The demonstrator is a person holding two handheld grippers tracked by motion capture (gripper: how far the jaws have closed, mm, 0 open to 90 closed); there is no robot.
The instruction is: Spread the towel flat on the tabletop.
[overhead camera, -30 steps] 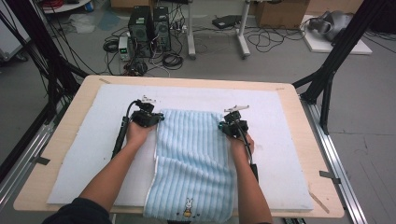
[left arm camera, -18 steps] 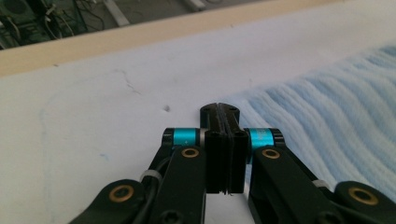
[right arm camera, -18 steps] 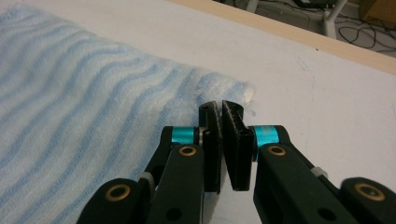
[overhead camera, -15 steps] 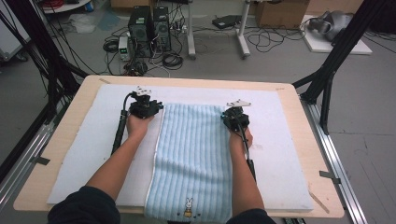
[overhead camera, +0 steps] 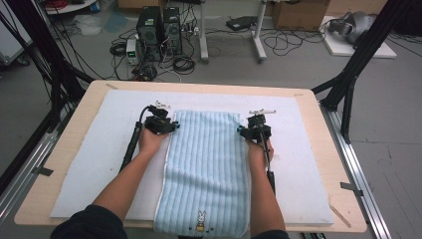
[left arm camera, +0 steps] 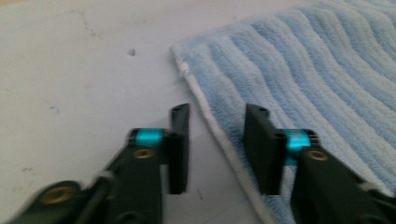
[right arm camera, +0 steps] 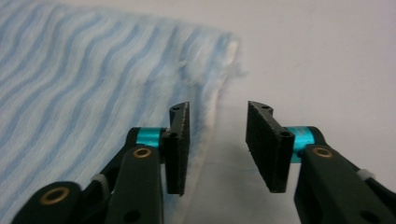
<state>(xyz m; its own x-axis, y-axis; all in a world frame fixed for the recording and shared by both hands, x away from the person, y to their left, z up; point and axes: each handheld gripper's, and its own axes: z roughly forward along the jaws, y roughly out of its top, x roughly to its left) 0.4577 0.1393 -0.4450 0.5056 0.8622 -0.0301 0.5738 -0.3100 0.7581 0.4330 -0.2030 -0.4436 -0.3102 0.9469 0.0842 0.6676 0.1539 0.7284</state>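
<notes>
On the counter point(overhead camera: 318, 164), high view: one white mat point(overhead camera: 94, 149) covering most of the top. One light blue striped towel point(overhead camera: 206, 169) lying flat along the middle of the mat, its near end, bearing a small rabbit picture point(overhead camera: 200, 220), at the counter's near edge. Left claw point(overhead camera: 160, 122) at the towel's far left corner; right claw point(overhead camera: 257, 129) at the towel's far right corner. One bare forearm on either side of the towel, each hand wrapped round its claw. Floor beyond the counter: two computer towers point(overhead camera: 160, 27) and loose cables.

Left gripper view: left claw point(left arm camera: 217, 140), jaws parted, having just been closing, nothing pinched between them. Towel point(left arm camera: 317, 79) flat on the mat point(left arm camera: 84, 84); its white hem runs up through the gap between the jaws. The right-hand jaw sits above the towel's edge, the left-hand jaw above bare mat. Towel's corner lies just ahead of the jaw tips.

Right gripper view: right claw point(right arm camera: 217, 140), jaws parted, having just been opening, nothing held. Towel point(right arm camera: 93, 79) lies to the left, its edge passing beside the left-hand jaw; the gap and the right-hand jaw stand over bare mat point(right arm camera: 317, 60). Towel's corner slightly ruffled, just ahead of the jaw tips.
</notes>
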